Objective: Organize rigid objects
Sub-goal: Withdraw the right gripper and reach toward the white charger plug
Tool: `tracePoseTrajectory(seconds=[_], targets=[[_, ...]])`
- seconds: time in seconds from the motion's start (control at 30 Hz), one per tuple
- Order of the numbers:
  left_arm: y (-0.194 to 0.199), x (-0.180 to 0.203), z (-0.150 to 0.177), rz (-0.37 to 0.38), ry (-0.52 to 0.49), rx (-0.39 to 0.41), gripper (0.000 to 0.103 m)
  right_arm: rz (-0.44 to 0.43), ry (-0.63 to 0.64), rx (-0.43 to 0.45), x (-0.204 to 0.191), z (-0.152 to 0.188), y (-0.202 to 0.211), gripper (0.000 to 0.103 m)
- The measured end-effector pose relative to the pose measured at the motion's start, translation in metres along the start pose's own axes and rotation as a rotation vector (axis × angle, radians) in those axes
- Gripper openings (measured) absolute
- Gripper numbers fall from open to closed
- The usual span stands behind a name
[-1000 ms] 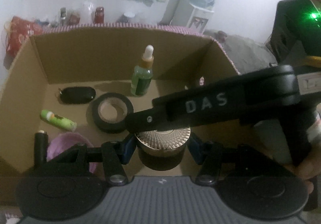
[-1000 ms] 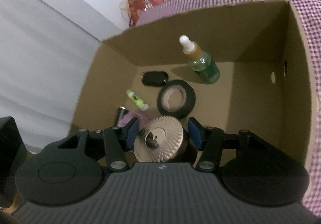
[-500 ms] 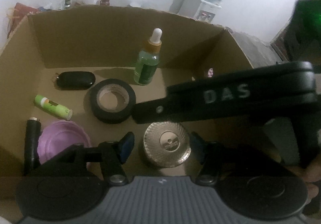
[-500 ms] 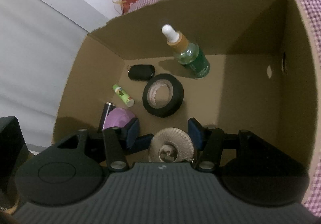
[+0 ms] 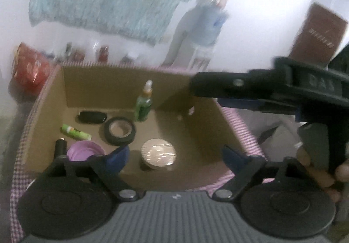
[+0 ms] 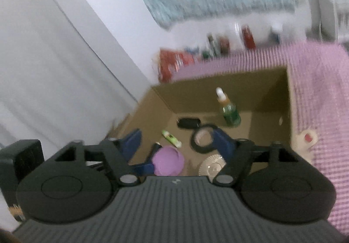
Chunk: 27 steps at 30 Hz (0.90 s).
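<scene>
Jar with the shiny ribbed lid [image 5: 158,155] sits on the box [image 5: 200,125] floor, let go. Both the left gripper [image 5: 174,157] and the right gripper [image 6: 175,141] are opening with nothing between their fingers. Tape roll [image 5: 120,130], green bottle [image 5: 143,104] and purple lid [image 5: 84,151] rest nearby, gathered together to keep tidy.

Left claw [image 5: 175,155] and right claw [image 6: 177,141] both tilt downward, jaws opening wide with nothing gripped; a hand [image 5: 320,169] shows at the frame's lower right.
</scene>
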<state>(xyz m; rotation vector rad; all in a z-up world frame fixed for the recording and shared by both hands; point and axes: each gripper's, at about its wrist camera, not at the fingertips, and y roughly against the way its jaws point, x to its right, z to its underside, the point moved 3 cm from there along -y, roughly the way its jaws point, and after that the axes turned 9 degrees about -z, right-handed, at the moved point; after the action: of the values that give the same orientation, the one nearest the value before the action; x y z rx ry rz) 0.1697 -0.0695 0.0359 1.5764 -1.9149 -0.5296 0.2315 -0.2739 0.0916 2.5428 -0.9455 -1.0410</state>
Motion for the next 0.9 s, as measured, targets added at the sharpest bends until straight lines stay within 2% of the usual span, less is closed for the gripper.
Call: tracePoseTrajectory(seconds=[0.1, 0.23, 0.33, 0.47, 0.6, 0.77, 0.9], targets=[[0.037, 0.002, 0.019, 0.012, -0.013, 0.064, 0.103, 0.02, 0.088, 0.1, -0.031, 0.014, 0.043, 0.102], [0.065, -0.004, 0.054, 0.014, 0.029, 0.085, 0.103, 0.073, 0.172, 0.18, -0.059, 0.045, 0.082, 0.102], [0.071, -0.015, 0.081, -0.002, 0.081, 0.048, 0.103, 0.152, 0.231, 0.21, -0.073, 0.072, 0.095, 0.102], [0.061, -0.026, 0.114, -0.06, 0.045, -0.02, 0.103, 0.302, 0.344, 0.193, -0.09, 0.106, 0.091, 0.102], [0.051, -0.031, 0.131, -0.073, 0.026, -0.06, 0.103, 0.384, 0.408, 0.114, -0.1, 0.133, 0.068, 0.102], [0.046, -0.034, 0.136, -0.084, 0.003, -0.045, 0.103, 0.364, 0.398, 0.098, -0.105, 0.144, 0.044, 0.102], [0.036, -0.032, 0.139, -0.123, -0.073, -0.018, 0.103, 0.267, 0.318, 0.101, -0.089, 0.145, 0.028, 0.102]])
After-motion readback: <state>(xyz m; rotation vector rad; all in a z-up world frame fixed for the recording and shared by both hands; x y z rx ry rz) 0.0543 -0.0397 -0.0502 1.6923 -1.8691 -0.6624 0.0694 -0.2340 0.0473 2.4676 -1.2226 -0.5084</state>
